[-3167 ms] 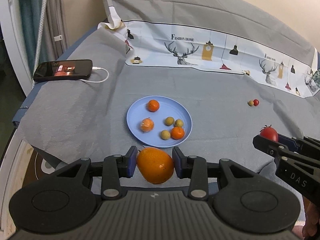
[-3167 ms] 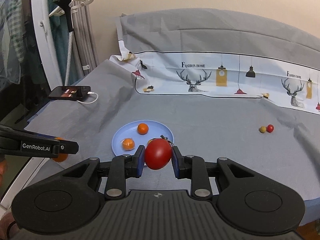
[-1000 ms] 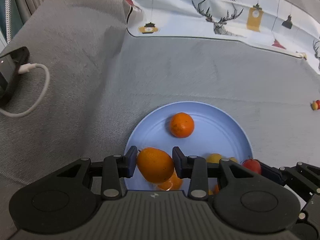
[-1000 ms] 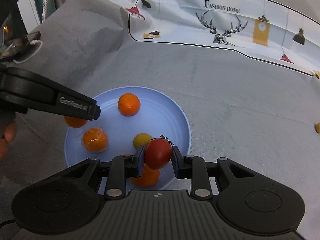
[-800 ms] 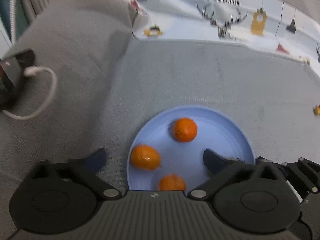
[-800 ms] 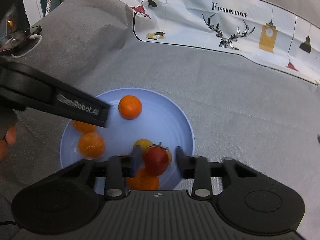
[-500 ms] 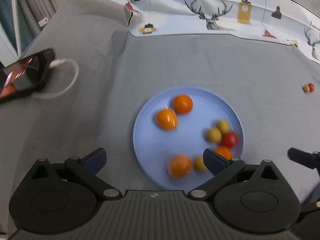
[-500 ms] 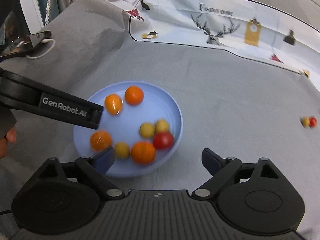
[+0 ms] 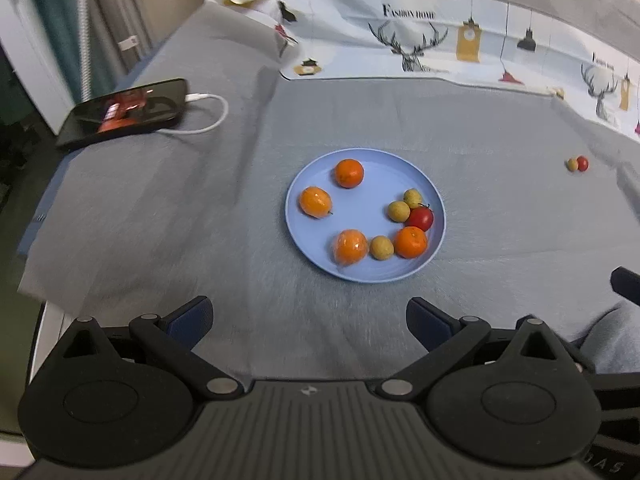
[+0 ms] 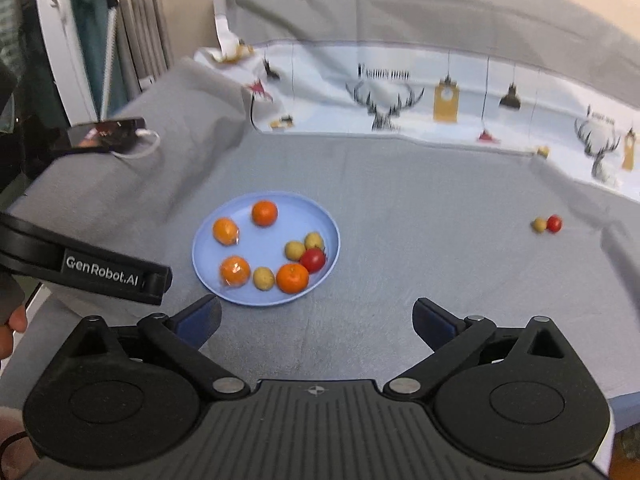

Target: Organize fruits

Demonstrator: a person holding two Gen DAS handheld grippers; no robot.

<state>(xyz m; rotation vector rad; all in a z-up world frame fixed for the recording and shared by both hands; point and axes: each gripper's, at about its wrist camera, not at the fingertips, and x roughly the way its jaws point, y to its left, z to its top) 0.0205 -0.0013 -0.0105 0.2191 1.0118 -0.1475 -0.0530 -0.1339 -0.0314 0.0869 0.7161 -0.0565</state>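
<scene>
**Eight fruits sitting on the blue plate**

Left wrist view: left gripper [image 9: 308, 318] fingers are gaping wide, empty; plate [image 9: 316, 256] is lying beyond on the grey bed cover [image 9: 500, 220]. Right wrist view: right gripper [image 10: 316, 318] fingers are spreading, empty; tomato [image 10: 312, 260] is resting on the plate.

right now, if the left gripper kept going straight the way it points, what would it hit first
Probably the blue plate or the fruit on it: the open, empty left gripper points down at it across bare grey cloth. Depth is unclear, so it could land on cloth just short of the rim.
</scene>
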